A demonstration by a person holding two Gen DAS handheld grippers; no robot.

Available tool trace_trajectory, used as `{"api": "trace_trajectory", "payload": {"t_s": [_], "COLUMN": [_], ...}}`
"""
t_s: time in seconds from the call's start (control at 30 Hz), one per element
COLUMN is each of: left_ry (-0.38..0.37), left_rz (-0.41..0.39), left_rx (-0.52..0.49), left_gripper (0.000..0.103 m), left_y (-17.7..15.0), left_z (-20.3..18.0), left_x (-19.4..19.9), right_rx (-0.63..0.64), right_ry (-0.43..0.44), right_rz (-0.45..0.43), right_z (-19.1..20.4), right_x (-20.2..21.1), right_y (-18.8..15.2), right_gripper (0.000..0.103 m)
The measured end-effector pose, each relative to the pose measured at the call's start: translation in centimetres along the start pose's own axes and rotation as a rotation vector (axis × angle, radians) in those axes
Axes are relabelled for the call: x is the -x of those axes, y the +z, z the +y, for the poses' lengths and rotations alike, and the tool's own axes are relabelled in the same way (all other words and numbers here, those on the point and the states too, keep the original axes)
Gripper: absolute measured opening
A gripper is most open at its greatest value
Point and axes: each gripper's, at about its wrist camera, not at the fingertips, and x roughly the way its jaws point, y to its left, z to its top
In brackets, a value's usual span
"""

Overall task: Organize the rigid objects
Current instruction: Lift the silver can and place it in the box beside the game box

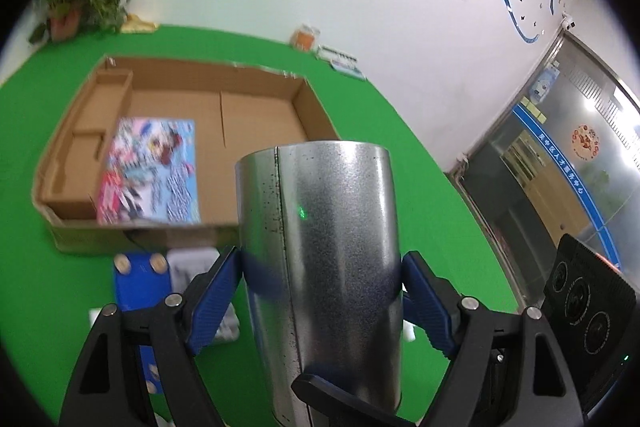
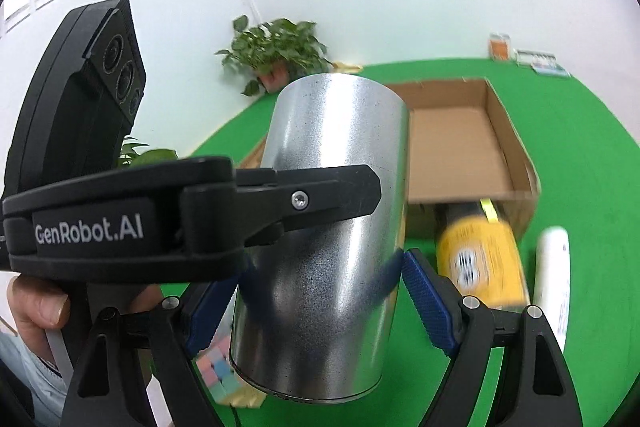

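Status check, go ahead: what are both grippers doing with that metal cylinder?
Left gripper and right gripper both clamped on the metal cylinder, held above the green table. Cardboard box ahead, one printed booklet inside. Nothing in the way.

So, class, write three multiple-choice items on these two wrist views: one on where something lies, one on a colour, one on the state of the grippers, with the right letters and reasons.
1. Where does the colourful book lie?
A. inside the cardboard box
B. on the green cloth beside the plant
C. on top of the metal cylinder

2. What colour are the gripper pads?
A. red
B. blue
C. white

3. How is the metal cylinder held?
A. by the left gripper alone
B. by neither gripper
C. by both grippers at once

Answers: A, the colourful book lies on the floor of the cardboard box; B, the pads are blue; C, the left gripper and the right gripper both clamp the metal cylinder.
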Motion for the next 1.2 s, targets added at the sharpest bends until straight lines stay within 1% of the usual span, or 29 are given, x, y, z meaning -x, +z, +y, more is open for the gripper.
{"api": "trace_trajectory", "payload": {"t_s": [0.13,0.2,0.33,0.4,0.5,0.63,0.73,0.83,0.97,1.03,1.07,1.13,1.2], "left_ry": [0.032,0.027,0.045,0.038,0.022,0.039,0.036,0.021,0.016,0.025,0.034,0.048,0.048], "left_rz": [-0.024,-0.024,-0.029,-0.008,0.038,0.111,0.160,0.223,0.309,0.354,0.371,0.393,0.391], "left_rx": [-0.011,0.011,0.004,0.020,0.048,0.069,0.105,0.148,0.189,0.200,0.210,0.232,0.234], "left_gripper": [0.081,0.081,0.081,0.081,0.081,0.081,0.081,0.081,0.081,0.081,0.081,0.081,0.081], "left_y": [2.6,4.0,8.1,10.3,12.2,13.2,13.2,12.8,11.6,10.7,10.4,9.6,9.6], "left_z": [0.7,1.3,1.8,2.6,3.9,5.6,7.1,9.1,11.1,11.9,12.3,12.8,12.9], "left_x": [0.3,0.0,-1.4,-2.5,-4.6,-8.1,-10.6,-13.5,-16.7,-18.0,-18.6,-19.4,-19.4], "right_rx": [0.047,0.065,0.072,0.080,0.097,0.064,0.029,-0.005,-0.067,-0.095,-0.118,-0.178,-0.222], "right_ry": [0.027,0.028,0.040,0.042,0.023,0.031,0.035,0.032,0.022,0.019,0.021,0.029,0.025], "right_rz": [-0.005,0.001,0.040,0.068,0.113,0.200,0.252,0.298,0.377,0.416,0.439,0.481,0.477], "right_z": [0.3,0.3,-1.1,-1.8,-3.0,-5.3,-6.7,-8.6,-10.6,-11.6,-11.8,-12.3,-12.6], "right_x": [-1.2,-2.0,-4.1,-5.4,-7.6,-11.7,-14.3,-17.0,-20.6,-21.8,-23.0,-24.1,-24.5], "right_y": [2.7,4.5,9.5,11.7,14.2,16.0,16.1,15.3,13.0,11.4,11.1,10.1,9.7], "right_gripper": [0.081,0.081,0.081,0.081,0.081,0.081,0.081,0.080,0.080,0.080,0.080,0.080,0.080]}}
